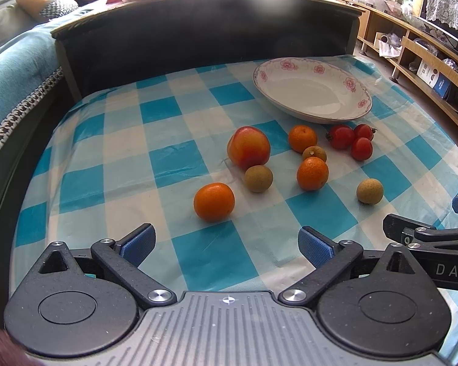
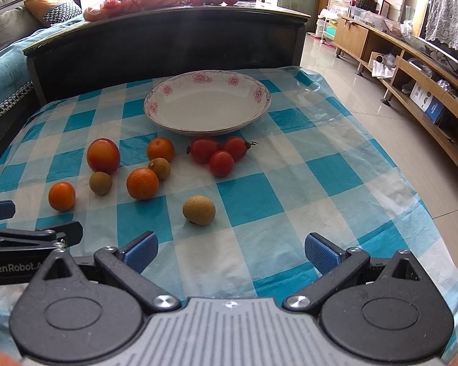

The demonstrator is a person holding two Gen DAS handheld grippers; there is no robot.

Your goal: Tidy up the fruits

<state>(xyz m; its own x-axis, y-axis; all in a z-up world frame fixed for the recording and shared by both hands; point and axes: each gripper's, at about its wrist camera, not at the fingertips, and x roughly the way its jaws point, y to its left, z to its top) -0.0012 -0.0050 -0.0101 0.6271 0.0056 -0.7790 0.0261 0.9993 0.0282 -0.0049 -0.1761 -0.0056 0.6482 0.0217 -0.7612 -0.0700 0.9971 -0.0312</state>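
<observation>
- I had both grippers low over the near edge of the checked tablecloth (image 2: pixel 336 164), side by side, neither touching any fruit.
- The left gripper (image 1: pixel 227 244) had its jaws spread wide and held nothing; the right gripper (image 2: pixel 230 251) was equally released and empty.
- I took the flowered plate (image 2: pixel 155 103) as my landmark: it sat empty at the far side of the cloth, and every fruit lay on the cloth on my side of it.
- Three cherry tomatoes (image 2: pixel 218 154) clustered just in front of the plate, touching one another; the apple (image 2: pixel 103 156) lay to their left.
- Three tangerines and three longans were scattered nearer to me; the closest tangerine (image 1: pixel 213 202) lay straight ahead of the left gripper, the closest longan (image 2: pixel 199 209) just ahead of the right one.
- I judged the step to be a first pick, nothing yet sorted.
- To do it well, I would have centred the longan between the right fingers, come down level so the pads (image 2: pixel 142 251) bracketed its widest part, and closed gently, since a round fruit on slick plastic cloth could roll away.
- I would have kept the left gripper clear of the right one's path to the plate.
</observation>
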